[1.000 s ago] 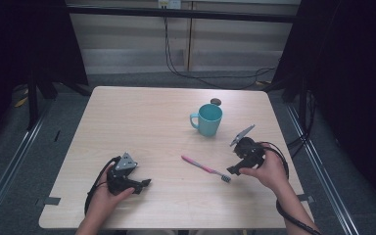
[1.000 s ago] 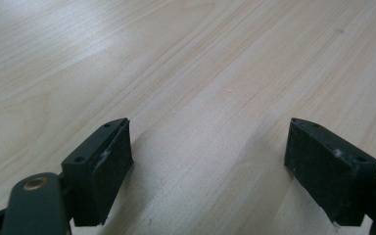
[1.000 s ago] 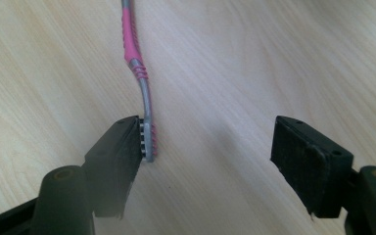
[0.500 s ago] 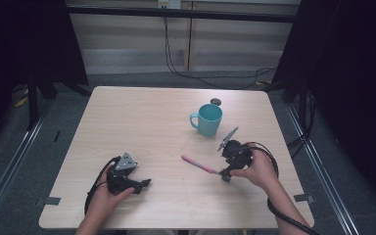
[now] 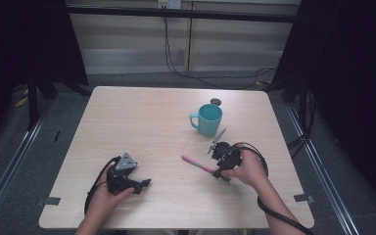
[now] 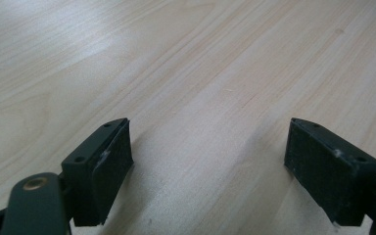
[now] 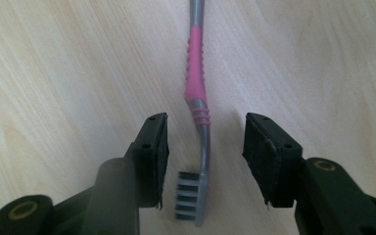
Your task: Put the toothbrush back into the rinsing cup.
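Table (image 5: 142, 122): pale wood, bears everything listed below

Teal mug (image 5: 209, 119): upright, at the far right of centre, handle toward the left of the high view; near the right gripper but apart from it

Left gripper (image 5: 144, 183): rests at the near left, well apart from the work; jaws spread wide over bare wood in its own view (image 6: 210, 161), nothing between them; unchanged from the earlier frames

Right gripper (image 5: 220, 172): the nearer hand by far, directly over the brush end of the toothbrush; its own view (image 7: 205, 156) shows the jaws straddling the neck, a gap on each side, pads not yet pressing. Jaws have just been closing, with the toothbrush between them. Since a second ago the hand has come leftward and lower, from just off the brush end to over it

Toothbrush (image 5: 198, 164): pink and grey, flat on the table, right of centre, near side of the mug; long axis runs away from the claw, in line with the jaws, head (image 7: 192, 193) nearest, bristles facing the left jaw, handle (image 7: 195, 73) pointing off up-left in the high view
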A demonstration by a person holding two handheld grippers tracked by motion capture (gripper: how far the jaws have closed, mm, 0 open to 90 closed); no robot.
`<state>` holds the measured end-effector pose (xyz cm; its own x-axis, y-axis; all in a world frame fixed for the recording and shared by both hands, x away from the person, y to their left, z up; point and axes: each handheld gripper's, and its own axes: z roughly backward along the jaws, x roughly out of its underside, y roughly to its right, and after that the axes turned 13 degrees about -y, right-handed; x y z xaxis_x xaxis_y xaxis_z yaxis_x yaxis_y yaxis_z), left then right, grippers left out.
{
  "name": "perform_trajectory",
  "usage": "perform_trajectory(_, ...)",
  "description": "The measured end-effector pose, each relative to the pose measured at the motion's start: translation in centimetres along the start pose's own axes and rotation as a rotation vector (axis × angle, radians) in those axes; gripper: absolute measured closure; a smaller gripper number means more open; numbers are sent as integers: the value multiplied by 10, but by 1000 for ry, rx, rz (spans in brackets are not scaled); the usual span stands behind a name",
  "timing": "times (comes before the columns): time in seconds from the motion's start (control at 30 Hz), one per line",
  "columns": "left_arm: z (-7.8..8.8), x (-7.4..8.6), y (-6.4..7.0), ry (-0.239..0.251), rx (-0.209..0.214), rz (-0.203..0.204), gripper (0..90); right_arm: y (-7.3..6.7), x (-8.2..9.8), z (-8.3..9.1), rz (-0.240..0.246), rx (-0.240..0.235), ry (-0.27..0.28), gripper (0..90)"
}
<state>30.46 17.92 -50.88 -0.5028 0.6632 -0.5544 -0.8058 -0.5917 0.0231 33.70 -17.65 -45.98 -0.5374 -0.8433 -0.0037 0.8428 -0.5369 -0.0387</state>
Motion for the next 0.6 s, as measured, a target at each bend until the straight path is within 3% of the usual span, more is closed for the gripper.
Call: perform_trajectory(0.6,0,0,0,-2,-1,-1,176,1,-17,-7,15,-35,-47,613)
